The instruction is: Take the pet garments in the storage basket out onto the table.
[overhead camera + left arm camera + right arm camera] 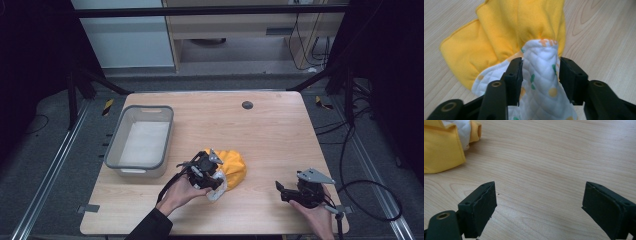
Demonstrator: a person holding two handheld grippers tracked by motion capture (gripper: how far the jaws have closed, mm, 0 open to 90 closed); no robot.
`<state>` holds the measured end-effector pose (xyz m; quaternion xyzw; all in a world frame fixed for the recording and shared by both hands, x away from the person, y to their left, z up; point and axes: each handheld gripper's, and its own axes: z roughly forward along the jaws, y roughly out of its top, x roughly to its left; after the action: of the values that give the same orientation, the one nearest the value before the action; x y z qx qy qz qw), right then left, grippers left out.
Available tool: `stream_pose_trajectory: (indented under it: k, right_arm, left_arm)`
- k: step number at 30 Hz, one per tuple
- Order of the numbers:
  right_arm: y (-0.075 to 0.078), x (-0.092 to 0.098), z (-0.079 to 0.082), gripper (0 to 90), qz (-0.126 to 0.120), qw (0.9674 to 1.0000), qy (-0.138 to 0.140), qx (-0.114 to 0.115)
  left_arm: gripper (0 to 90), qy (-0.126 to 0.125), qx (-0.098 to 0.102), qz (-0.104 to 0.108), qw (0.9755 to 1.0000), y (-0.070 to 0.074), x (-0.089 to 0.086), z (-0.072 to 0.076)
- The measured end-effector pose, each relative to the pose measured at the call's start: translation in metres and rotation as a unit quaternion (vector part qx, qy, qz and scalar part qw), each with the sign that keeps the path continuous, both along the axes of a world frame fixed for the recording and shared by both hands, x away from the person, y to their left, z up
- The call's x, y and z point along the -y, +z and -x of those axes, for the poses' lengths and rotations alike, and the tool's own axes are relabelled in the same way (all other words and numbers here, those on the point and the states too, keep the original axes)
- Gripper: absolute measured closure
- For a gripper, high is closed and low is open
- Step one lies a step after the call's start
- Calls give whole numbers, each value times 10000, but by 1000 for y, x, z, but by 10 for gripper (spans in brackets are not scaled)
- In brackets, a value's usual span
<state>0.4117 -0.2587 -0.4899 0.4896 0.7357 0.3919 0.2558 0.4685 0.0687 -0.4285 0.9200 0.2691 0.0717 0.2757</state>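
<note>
One table (280,130) we list first, then a grey bin (114,142) at its left; yellow cloth (235,167) lies mid-table. Our left gripper (540,72) pinches its quilted fold; right gripper (539,207) gapes wide, empty.

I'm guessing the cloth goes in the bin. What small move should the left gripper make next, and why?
Probably close the left gripper fully, then lift. A fold of the yellow and white quilted cloth stands between its jaws, which touch it but look barely pinched. The grey bin sits to the left; the right gripper is open over bare table.
</note>
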Motion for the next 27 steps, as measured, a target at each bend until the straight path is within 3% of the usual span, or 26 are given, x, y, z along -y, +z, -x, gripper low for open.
stream_pose_trajectory:
  k: [11, 15, 22, 27]
  right_arm:
    - [0, 0, 0, 118, -16, 10000, -20, -26]
    - [0, 0, 0, 117, -12, 10000, -24, -29]
    - [0, 0, 0, 116, 19, 10000, -32, -10]
    - [0, 0, 1, 115, -24, 10000, -47, -43]
  left_arm:
    - [373, 41, 275, 182, 9994, 12, -10, 9]
    - [349, 123, 421, 310, 9986, 15, -17, 12]
    - [322, 173, 487, 435, 9977, 17, -28, 16]
    - [311, 339, 685, 682, 9947, 18, -42, 23]
